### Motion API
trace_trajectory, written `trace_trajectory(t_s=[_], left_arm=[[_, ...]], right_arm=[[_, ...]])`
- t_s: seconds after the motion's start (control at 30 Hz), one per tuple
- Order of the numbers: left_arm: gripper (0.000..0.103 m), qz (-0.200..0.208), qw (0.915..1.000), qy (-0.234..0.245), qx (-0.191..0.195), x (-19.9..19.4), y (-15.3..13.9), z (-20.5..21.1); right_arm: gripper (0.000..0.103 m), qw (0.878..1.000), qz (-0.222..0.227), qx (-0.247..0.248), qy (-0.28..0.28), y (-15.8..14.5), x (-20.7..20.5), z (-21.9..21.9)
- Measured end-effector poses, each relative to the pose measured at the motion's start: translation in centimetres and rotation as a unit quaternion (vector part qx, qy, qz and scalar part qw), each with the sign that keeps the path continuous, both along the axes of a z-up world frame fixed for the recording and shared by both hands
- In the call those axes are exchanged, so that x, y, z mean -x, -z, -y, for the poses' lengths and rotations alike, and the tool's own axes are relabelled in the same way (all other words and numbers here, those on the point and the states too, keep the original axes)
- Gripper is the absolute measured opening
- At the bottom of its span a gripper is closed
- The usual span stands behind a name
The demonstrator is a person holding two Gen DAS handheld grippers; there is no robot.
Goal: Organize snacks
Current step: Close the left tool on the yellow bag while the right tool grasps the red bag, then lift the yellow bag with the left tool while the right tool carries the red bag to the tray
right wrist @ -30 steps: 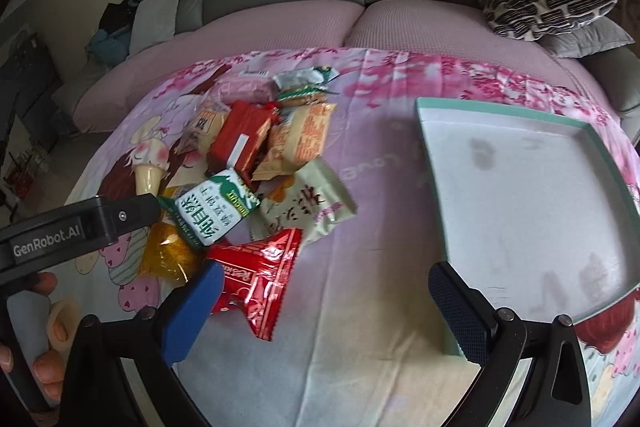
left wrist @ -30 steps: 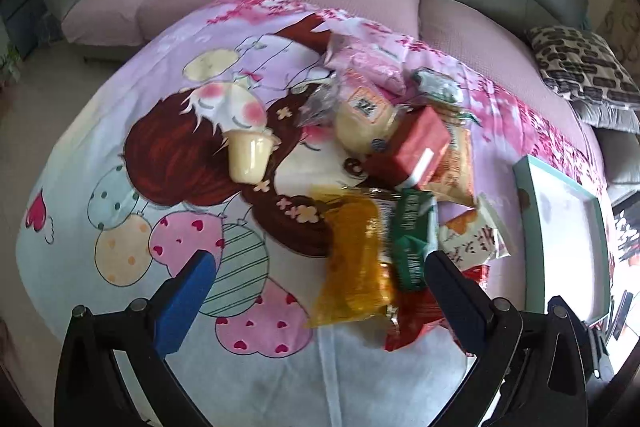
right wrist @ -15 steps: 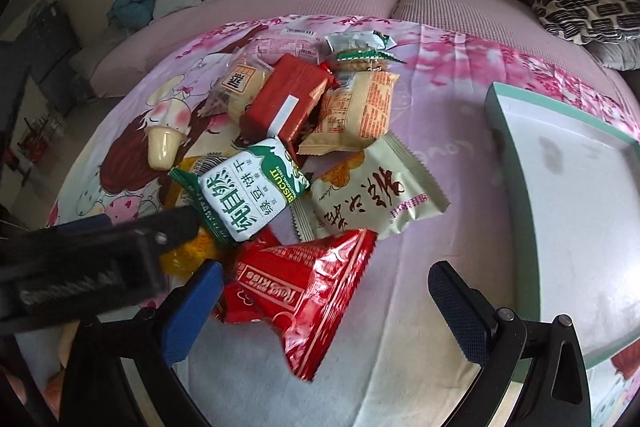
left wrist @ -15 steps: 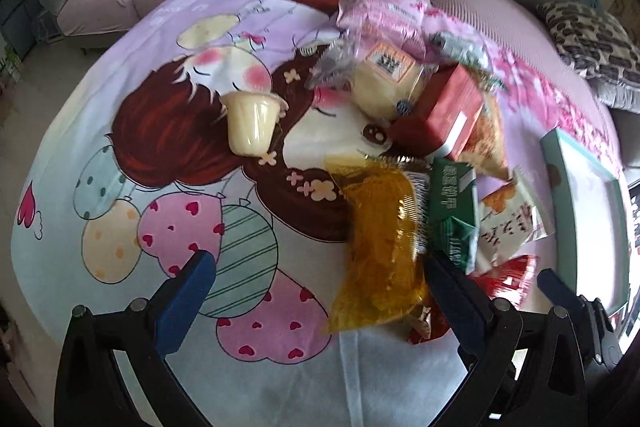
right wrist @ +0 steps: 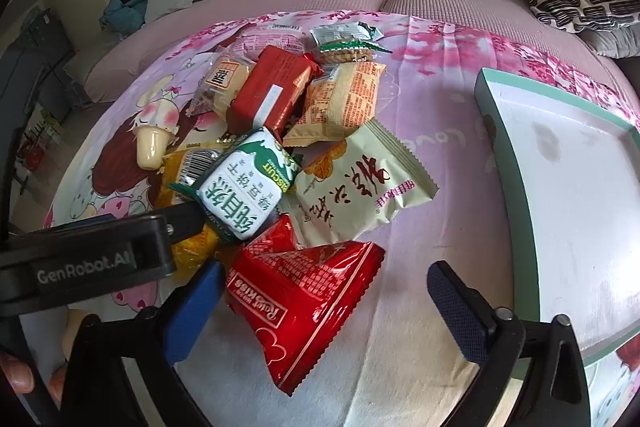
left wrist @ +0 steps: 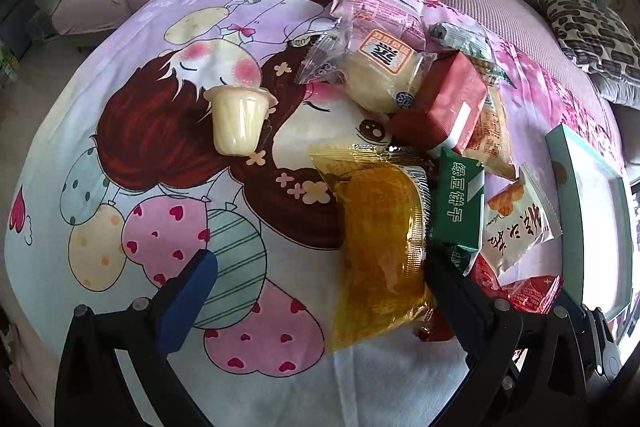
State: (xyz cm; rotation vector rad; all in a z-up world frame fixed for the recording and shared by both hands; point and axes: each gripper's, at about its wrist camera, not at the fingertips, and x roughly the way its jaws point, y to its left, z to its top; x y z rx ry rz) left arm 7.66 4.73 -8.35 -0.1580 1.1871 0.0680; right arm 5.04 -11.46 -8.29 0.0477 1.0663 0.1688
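While the right gripper [right wrist: 322,301] is hanging over the near edge of the snack pile [right wrist: 296,131], its jaws are wide apart and closing a little, with the red pack [right wrist: 304,303] lying between them. The blue pads aren't pressing on it yet, as far as I can see. It's tilting steeply down at the cloth [right wrist: 420,367].

The left gripper [left wrist: 316,287] is also spread wide and gripping nothing. The yellow pack [left wrist: 380,247] is sitting between its fingers, right up against the right-hand finger [left wrist: 460,291], though I can't tell if they're actually touching. It's pointing steeply down too, and a hand [right wrist: 24,375] is showing at the corner of the right view.

The pile is lying on the cloth, left of the tray [right wrist: 492,115] in the right view. The pudding cup [left wrist: 238,123] is tipped on its side, apart from the pile on its far-left side. The green pack [left wrist: 460,205] is resting just beside the yellow one.
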Motion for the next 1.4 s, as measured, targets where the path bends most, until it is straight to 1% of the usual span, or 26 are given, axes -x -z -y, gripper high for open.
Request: trace_trajectory(t_s=[0.03,0.07,0.1,0.17,0.2,0.23,0.27,0.3,0.33,0.37,0.53,0.77,0.9,0.93,1.03,1.17,1.3,1.4], left_arm=[[0.1,0.002,1.0,0.007,-0.004,0.0,-0.1,0.3],[0.092,0.004,0.9999,0.014,-0.001,0.0,-0.2,0.6],[0.089,0.007,0.9997,0.022,0.006,0.0,-0.3,0.9],[0.076,0.008,0.9993,0.035,0.009,-0.1,-0.4,1.4],[0.07,0.009,0.999,0.042,0.01,-0.1,-0.4,1.7],[0.066,0.01,0.9987,0.047,0.015,-0.1,-0.5,2.0],[0.059,0.011,0.9984,0.052,0.02,-0.2,-0.5,2.3],[0.056,0.012,0.9981,0.055,0.024,-0.2,-0.5,2.4],[0.05,0.012,0.9978,0.058,0.029,-0.2,-0.5,2.5],[0.046,0.014,0.9975,0.061,0.032,0.0,-0.5,2.6],[0.043,0.019,0.9972,0.063,0.035,-0.1,-0.7,3.1],[0.04,0.026,0.9972,0.054,0.043,0.5,-1.3,2.3],[0.039,0.034,0.9978,0.044,0.036,0.8,-1.7,1.7],[0.039,0.032,0.998,0.041,0.037,0.9,-1.6,1.5],[0.039,0.032,0.9983,0.025,0.041,1.0,-1.6,0.6],[0.039,0.032,0.9989,0.011,0.032,1.0,-1.7,-0.2],[0.039,0.034,0.9988,-0.001,0.037,1.0,-1.7,-0.8],[0.038,0.043,0.9983,-0.002,0.039,1.2,-2.0,-0.9]], right_arm=[[0.092,1.0,-0.002,-0.005,-0.002,0.0,0.0,0.0],[0.091,1.0,-0.005,-0.01,-0.003,0.0,0.0,-0.1],[0.087,1.0,-0.009,-0.014,-0.004,0.1,0.0,-0.2],[0.08,1.0,-0.015,-0.025,-0.006,0.2,0.0,-0.3],[0.075,0.999,-0.018,-0.034,-0.006,0.2,0.1,-0.3],[0.07,0.999,-0.02,-0.044,-0.005,0.2,0.1,-0.2],[0.068,0.998,-0.023,-0.052,-0.005,0.2,0.1,-0.1],[0.063,0.998,-0.023,-0.058,-0.005,0.1,0.1,-0.1],[0.06,0.998,-0.021,-0.062,-0.007,0.1,0.2,-0.1],[0.06,0.998,-0.019,-0.063,-0.007,0.0,0.2,-0.2],[0.058,0.998,-0.015,-0.067,-0.009,-0.2,0.4,-0.5],[0.056,0.997,-0.002,-0.07,-0.013,-1.2,0.8,-0.3],[0.056,0.997,0.006,-0.072,-0.015,-1.8,1.1,-0.1],[0.053,0.997,0.008,-0.071,-0.014,-2.0,1.2,0.0],[0.053,0.998,0.012,-0.069,-0.012,-2.2,1.3,0.2],[0.053,0.998,0.004,-0.066,-0.003,-2.0,1.2,0.7],[0.053,0.998,0.007,-0.069,0.003,-2.1,1.2,1.2],[0.052,0.997,0.013,-0.076,0.002,-2.4,1.3,1.4]])
